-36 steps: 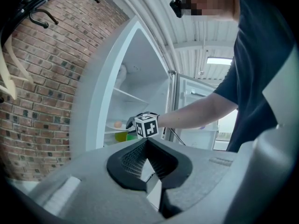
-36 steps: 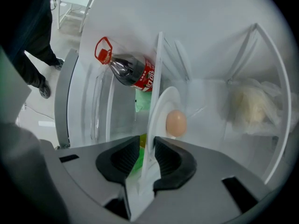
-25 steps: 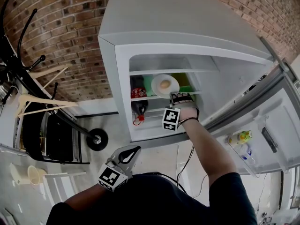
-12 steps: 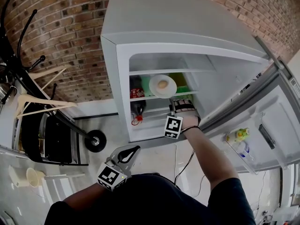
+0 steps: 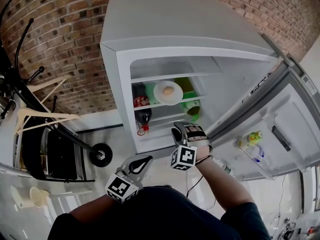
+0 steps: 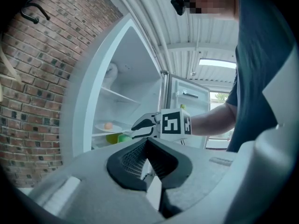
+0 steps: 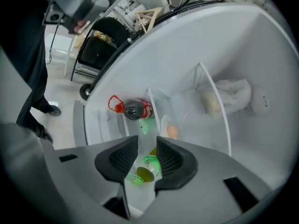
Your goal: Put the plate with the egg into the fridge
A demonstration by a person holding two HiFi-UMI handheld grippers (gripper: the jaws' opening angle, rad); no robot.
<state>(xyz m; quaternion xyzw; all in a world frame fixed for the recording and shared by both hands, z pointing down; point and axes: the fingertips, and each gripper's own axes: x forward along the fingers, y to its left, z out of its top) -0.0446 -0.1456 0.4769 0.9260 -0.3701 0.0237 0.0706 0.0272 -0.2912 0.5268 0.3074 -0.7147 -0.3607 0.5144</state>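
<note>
Right gripper [image 5: 187,130] hangs empty just outside the fridge [image 5: 190,19], jaws wide but just eased in a bit with nothing between, since the plate [image 5: 161,97] with the egg [image 5: 169,90] already sits on the fridge's shelf; left gripper [image 5: 141,163] idles closed, away from the fridge.

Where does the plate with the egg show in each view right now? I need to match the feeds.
Head view: plate with the egg, upper centre, on a shelf inside the fridge.
Left gripper view: the plate sits left of centre, beyond the jaws.
Right gripper view: the plate is centre, just above the jaws.
Shared landmark: the green bottle near it.
</note>
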